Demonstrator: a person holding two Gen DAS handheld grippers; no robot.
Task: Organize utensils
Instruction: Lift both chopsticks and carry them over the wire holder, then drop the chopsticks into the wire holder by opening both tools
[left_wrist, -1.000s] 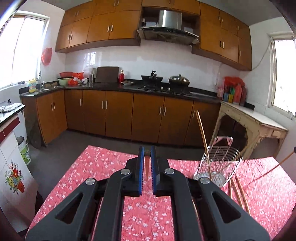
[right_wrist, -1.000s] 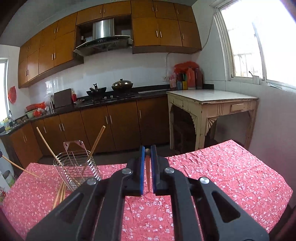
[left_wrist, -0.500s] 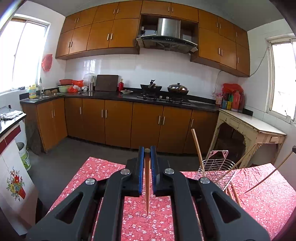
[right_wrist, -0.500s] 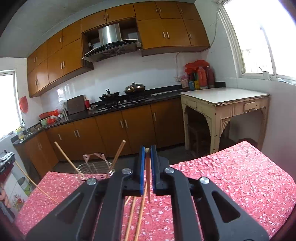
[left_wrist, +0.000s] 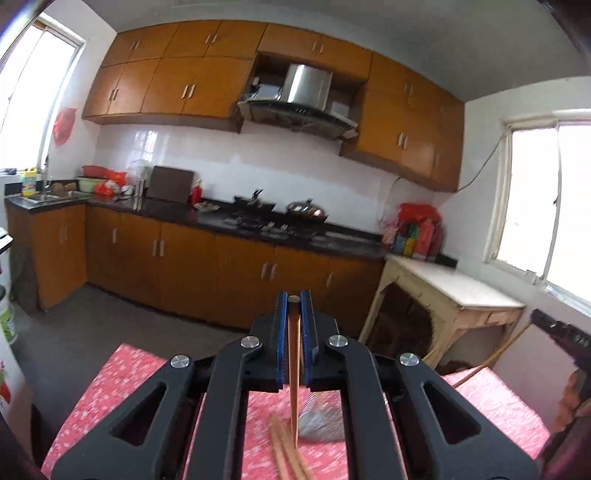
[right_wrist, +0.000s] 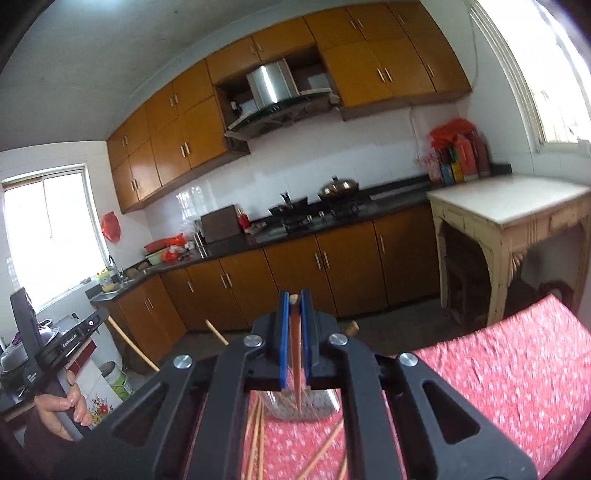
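The left claw (left_wrist: 294, 297) pinches one chopstick (left_wrist: 294, 387) near its blunt top, long axis hanging steeply, tip down over loose chopsticks (left_wrist: 286, 456) on the table (left_wrist: 110, 391). The right claw (right_wrist: 294, 297) likewise clamps its chopstick (right_wrist: 296, 369), tip down toward the wire holder (right_wrist: 299, 406), likely for dropping in.

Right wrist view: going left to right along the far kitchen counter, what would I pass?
Sink tap → red bag → brown board → black wok → lidded pot → colourful bottles.
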